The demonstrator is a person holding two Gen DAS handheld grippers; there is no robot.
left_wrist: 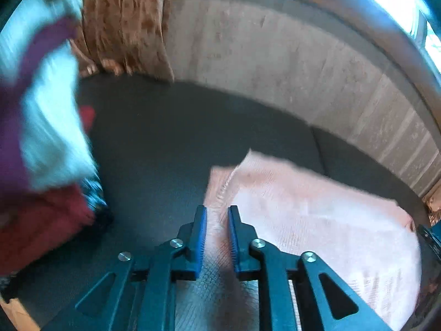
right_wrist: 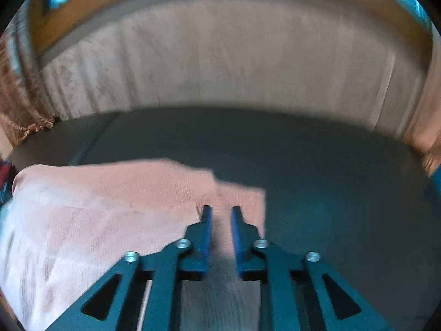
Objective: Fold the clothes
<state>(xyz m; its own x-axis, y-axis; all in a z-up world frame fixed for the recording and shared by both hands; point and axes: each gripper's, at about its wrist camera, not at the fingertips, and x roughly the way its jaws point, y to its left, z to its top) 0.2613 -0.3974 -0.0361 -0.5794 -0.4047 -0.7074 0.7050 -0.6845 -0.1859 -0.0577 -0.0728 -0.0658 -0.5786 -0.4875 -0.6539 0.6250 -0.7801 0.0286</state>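
Note:
A pink knitted garment (left_wrist: 303, 220) lies in a flat fold on the dark grey surface (left_wrist: 165, 138). My left gripper (left_wrist: 217, 215) hangs over the garment's left edge. Its blue pads stand a little apart, with knit showing in the gap and neither pad pressing on it. In the right wrist view the same pink garment (right_wrist: 96, 207) fills the lower left. My right gripper (right_wrist: 222, 212) is above the garment's right corner, its jaws also parted and nothing pinched between them. Both views are blurred.
A pile of other clothes sits at the left: a maroon piece (left_wrist: 41, 220), a white one (left_wrist: 52, 138) and a purple one (left_wrist: 11, 110). A patterned brown curtain (left_wrist: 124, 27) and a beige panelled wall (right_wrist: 220, 69) close off the back. Dark grey surface (right_wrist: 330, 179) extends right of the garment.

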